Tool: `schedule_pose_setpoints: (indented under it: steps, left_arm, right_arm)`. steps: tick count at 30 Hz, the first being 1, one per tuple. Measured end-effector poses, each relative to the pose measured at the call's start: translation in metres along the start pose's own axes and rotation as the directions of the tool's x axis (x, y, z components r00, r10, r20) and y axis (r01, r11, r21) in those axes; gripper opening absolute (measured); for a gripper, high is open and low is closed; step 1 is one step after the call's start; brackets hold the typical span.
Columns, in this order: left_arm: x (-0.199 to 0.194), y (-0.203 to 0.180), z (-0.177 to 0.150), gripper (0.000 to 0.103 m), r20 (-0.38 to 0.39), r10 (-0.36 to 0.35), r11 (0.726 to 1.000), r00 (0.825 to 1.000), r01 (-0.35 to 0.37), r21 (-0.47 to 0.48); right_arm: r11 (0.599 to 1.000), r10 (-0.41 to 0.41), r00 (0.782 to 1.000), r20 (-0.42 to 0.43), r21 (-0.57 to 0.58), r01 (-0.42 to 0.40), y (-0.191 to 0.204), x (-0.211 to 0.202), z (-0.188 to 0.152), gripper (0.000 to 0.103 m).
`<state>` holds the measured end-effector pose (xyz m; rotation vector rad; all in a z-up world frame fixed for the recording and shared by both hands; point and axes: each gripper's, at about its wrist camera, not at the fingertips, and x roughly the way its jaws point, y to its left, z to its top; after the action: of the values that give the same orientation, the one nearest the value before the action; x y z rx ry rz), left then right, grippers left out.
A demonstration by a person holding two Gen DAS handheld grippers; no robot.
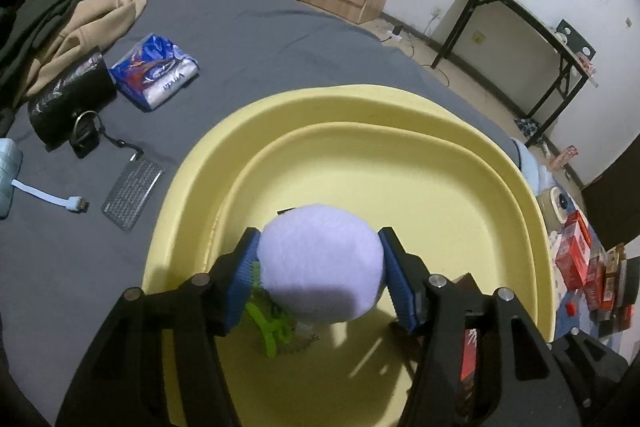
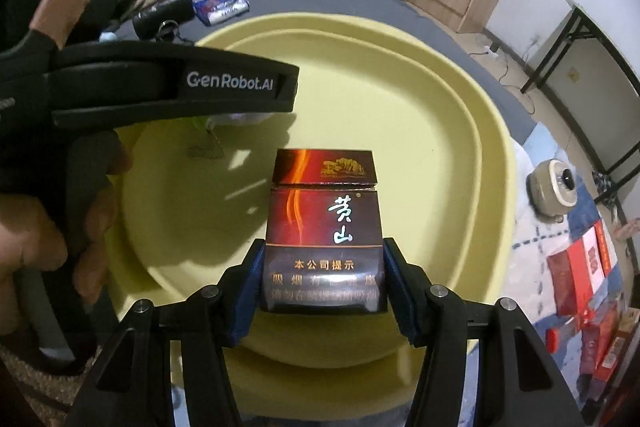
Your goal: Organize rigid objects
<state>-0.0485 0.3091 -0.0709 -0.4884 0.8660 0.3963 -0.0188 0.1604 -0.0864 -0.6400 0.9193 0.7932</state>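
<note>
Pack: the dark red-brown cardboard cigarette pack [image 2: 322, 239] sits pinched at its lower half between the blue pads of the right gripper [image 2: 322, 281], lid end pointing away, held over the floor of the wide pale-yellow plastic basin [image 2: 472, 131].
Ball: the round pale-lilac plush ball [image 1: 320, 263] fills the left gripper [image 1: 320, 267]; both blue pads touch its sides, low inside the same basin.
Jaws: the right ones clamp the pack; the left ones lie on the ball, and we cannot tell how firmly they press.
Already in the basin: a bright green plastic clip [image 1: 272, 327] just under the ball.
Step, as we judge it: both loads go down into the basin.
How we would do it: lower the pack onto bare yellow floor, apart from the clip and the left gripper, then release.
Risk: the two grippers are close; we would keep them from bumping.
Outside: a blue-and-white tissue packet [image 1: 156, 71] lies on the grey bed sheet [image 1: 240, 39].
</note>
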Motion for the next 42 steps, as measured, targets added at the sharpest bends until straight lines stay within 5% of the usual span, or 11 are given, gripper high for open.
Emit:
schedule_pose_setpoints:
  steps: [4,7,8,12,17,20,24,28,31,36,42]
  left_arm:
    - [-0.007,0.001,0.002,0.079,0.006,-0.04,0.999,0.999,0.04,-0.014]
    - [-0.028,-0.003,0.005,0.1,0.06,-0.033,0.999,0.998,0.033,-0.004]
    - [-0.037,-0.006,0.005,0.103,0.082,-0.038,0.999,0.996,0.038,0.009]
    - [-0.065,-0.029,0.008,0.103,0.117,-0.103,0.993,0.988,0.096,0.064]
    - [-0.093,-0.088,0.003,0.103,0.141,-0.236,0.959,0.961,0.207,0.196]
    - [-0.099,-0.135,-0.008,0.103,0.113,-0.333,0.907,0.936,0.286,0.308]
    - [-0.094,-0.19,-0.029,0.103,0.039,-0.4,0.83,0.916,0.344,0.439]
    - [-0.076,-0.222,-0.043,0.103,-0.025,-0.365,0.802,0.931,0.328,0.498]
    - [-0.072,-0.242,-0.055,0.103,-0.031,-0.343,0.807,0.939,0.311,0.503]
    - [-0.078,-0.264,-0.073,0.103,-0.062,-0.386,0.755,0.92,0.354,0.553]
    - [-0.075,-0.258,-0.069,0.103,-0.053,-0.367,0.776,0.929,0.337,0.534]
  right_arm:
    - [0.999,0.036,0.999,0.009,0.002,-0.036,0.002,0.002,0.0,0.061]
    - [0.998,0.048,0.997,0.058,0.031,-0.05,-0.004,-0.02,-0.003,0.089]
    - [0.997,0.056,0.995,0.083,0.045,-0.059,-0.01,-0.031,-0.006,0.096]
    - [0.986,0.029,0.975,0.22,0.154,-0.064,-0.055,-0.095,-0.034,0.099]
    - [0.888,-0.242,0.874,0.422,0.458,0.025,-0.149,-0.197,-0.118,0.103]
    - [0.772,-0.413,0.823,0.39,0.629,0.09,-0.191,-0.22,-0.162,0.103]
    - [0.659,-0.5,0.826,0.261,0.733,0.168,-0.222,-0.213,-0.197,0.103]
    - [0.617,-0.483,0.851,0.208,0.77,0.162,-0.253,-0.196,-0.202,0.103]
    - [0.613,-0.467,0.862,0.197,0.775,0.155,-0.259,-0.191,-0.206,0.103]
    - [0.618,-0.439,0.877,0.197,0.775,0.135,-0.268,-0.215,-0.213,0.103]
    - [0.631,-0.418,0.889,0.185,0.764,0.138,-0.28,-0.237,-0.234,0.103]
